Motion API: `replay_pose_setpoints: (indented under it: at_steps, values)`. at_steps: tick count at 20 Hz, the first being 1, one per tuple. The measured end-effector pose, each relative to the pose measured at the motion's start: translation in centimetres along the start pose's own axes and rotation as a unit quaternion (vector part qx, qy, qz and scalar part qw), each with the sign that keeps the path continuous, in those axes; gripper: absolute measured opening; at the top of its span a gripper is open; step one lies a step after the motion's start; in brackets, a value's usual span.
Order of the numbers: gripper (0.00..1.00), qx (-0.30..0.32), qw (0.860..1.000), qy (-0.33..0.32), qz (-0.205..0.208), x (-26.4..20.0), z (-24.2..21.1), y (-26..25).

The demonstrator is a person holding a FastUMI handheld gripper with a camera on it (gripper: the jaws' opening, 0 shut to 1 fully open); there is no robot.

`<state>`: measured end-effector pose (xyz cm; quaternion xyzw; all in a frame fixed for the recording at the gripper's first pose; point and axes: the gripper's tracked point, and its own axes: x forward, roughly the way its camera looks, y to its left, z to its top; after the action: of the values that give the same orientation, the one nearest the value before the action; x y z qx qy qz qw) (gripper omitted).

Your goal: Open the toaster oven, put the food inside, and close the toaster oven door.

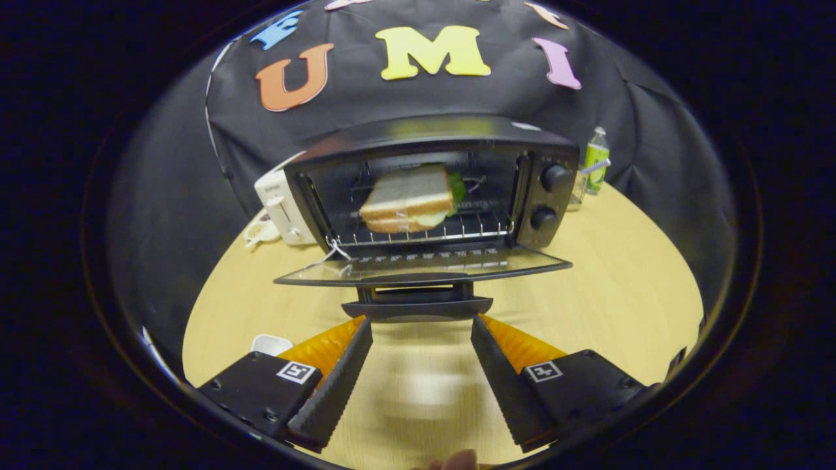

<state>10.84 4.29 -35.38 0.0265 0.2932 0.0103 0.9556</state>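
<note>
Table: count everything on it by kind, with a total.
Appliances: 2, the open toaster oven with a sandwich on its rack, and a white toaster.
Bottles: 1, green.
Small white items: 2, one by the toaster, one near the fingers.
Total: 5.
Gripper open, just short of the door handle.

Rides on the tongs (421,329), low above the wooden table (620,287), looking forward and slightly down along both fingers (336,378). Faces the toaster oven (431,189) squarely from the front, near enough to see straight into the cavity over the lowered door (424,266). Fisheye bends table rim and booth wall.
</note>
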Motion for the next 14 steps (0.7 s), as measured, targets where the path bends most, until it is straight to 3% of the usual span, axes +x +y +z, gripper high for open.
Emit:
replay_pose_setpoints:
  at_steps: [4,8,14]
  values:
    - [1.0,-0.018,0.999,-0.051,0.001,-3.7,4.4,-0.5]
    - [1.0,-0.022,0.993,-0.115,0.006,-10.3,10.4,-0.7]
    - [1.0,-0.016,0.974,-0.224,0.011,-19.4,20.4,-1.2]
